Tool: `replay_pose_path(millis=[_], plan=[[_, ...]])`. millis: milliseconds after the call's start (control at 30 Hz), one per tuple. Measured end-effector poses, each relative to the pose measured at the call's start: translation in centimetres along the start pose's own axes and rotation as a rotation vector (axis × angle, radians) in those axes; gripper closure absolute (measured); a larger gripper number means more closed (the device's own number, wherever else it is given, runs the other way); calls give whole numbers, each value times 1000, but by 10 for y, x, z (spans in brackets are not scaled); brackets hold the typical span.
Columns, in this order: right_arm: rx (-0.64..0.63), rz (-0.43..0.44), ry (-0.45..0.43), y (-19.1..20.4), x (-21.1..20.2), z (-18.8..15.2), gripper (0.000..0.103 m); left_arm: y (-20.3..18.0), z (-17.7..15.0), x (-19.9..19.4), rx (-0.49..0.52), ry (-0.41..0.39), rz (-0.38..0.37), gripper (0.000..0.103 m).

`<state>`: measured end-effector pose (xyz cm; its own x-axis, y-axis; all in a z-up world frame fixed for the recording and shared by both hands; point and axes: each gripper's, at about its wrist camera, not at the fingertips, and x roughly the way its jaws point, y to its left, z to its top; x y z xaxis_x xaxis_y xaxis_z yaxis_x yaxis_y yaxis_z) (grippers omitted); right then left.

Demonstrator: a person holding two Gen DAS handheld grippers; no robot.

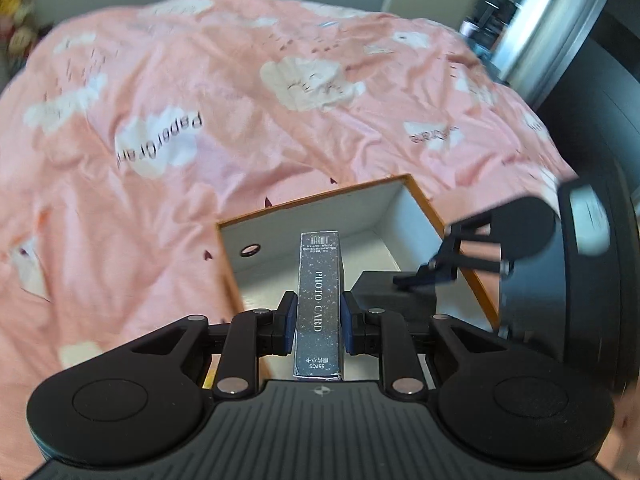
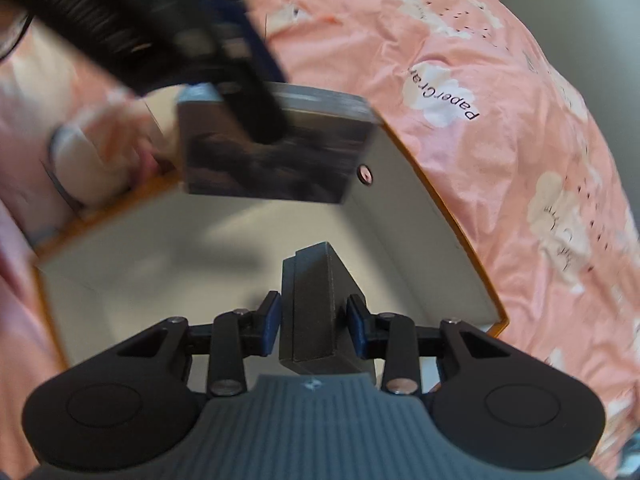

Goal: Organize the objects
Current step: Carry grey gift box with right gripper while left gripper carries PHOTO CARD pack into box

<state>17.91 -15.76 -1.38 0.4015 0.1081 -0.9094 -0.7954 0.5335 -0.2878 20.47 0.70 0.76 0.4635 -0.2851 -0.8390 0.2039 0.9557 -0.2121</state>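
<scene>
My left gripper is shut on a silver "PHOTO CARD" box, held on edge above an open box with an orange rim and white inside. In the right wrist view the same card box hangs blurred over the open box, with the left gripper's fingers on it. My right gripper has its blue pads at both sides of a dark grey block inside the open box; a thin gap shows on each side. The right gripper also appears in the left wrist view, over that block.
The open box lies on a bed with a pink cloud-print duvet. A dark wall or furniture is at the right of the left wrist view. Soft toys sit at the far left edge.
</scene>
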Motion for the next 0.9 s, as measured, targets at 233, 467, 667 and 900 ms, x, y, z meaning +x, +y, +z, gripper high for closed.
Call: replay_pose_path(millis=[233, 467, 667, 900], plan=[[-188, -117, 39, 7, 44, -17, 66, 10, 7, 46, -132, 32, 3, 78], [-256, -180, 106, 4, 67, -34, 72, 9, 11, 71, -167, 51, 13, 78], [-181, -158, 145, -9, 79, -41, 72, 6, 13, 84, -210, 49, 25, 78], [15, -112, 78, -39, 71, -42, 71, 0, 13, 98, -277, 44, 36, 78]])
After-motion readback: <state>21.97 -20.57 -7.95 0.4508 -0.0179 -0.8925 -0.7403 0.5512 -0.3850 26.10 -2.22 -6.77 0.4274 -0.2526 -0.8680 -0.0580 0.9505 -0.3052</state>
